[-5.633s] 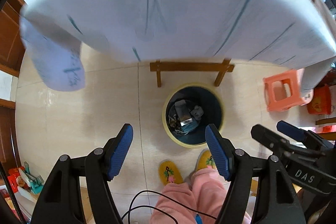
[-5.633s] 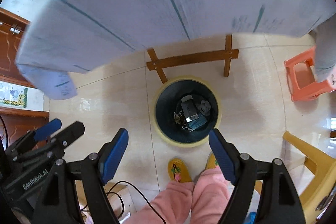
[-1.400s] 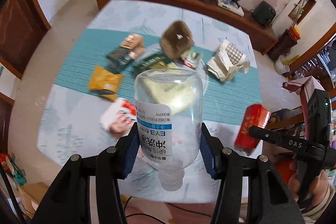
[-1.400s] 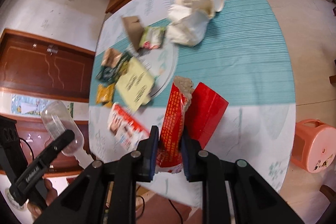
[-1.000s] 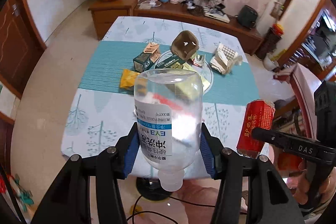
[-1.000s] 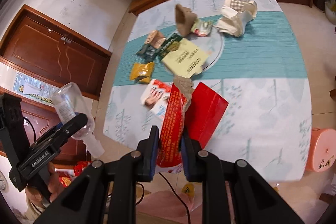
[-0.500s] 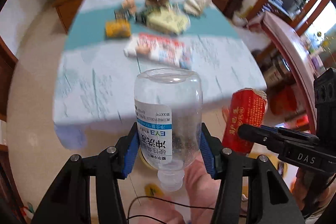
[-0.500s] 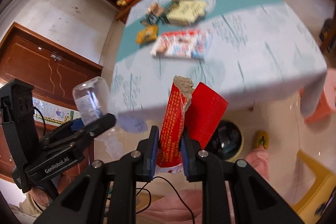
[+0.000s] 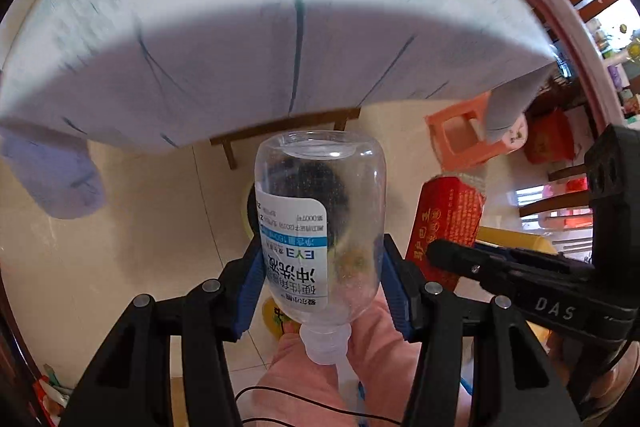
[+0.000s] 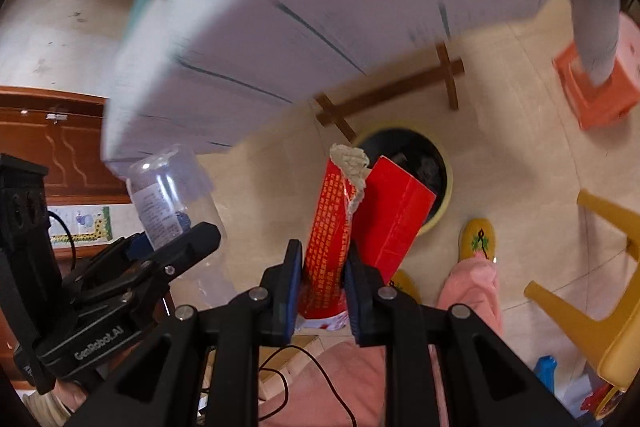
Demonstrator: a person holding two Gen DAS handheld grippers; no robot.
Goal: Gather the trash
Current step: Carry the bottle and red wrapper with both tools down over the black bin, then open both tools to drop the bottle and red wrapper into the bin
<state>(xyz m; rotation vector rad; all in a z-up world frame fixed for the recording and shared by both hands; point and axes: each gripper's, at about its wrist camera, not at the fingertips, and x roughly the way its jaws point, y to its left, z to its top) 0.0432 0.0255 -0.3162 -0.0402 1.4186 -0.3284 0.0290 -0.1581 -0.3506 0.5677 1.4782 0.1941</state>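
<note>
Both grippers are loaded: left gripper (image 9: 322, 281) clamps a bottle (image 9: 320, 227) neck-down, right gripper (image 10: 322, 273) pinches a red packet (image 10: 352, 219). The bin (image 10: 442, 175) sits straight ahead, below both.

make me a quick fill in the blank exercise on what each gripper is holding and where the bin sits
1. The left hand-held gripper is shut on a clear plastic ____ with a white label.
2. The right hand-held gripper clamps a torn ____ carton.
3. The trash bin stands on the floor beside the ____ with the pale cloth.
4. The stool near the cloth's corner is ____ in colour.

Missing words: bottle; red; table; orange
</note>
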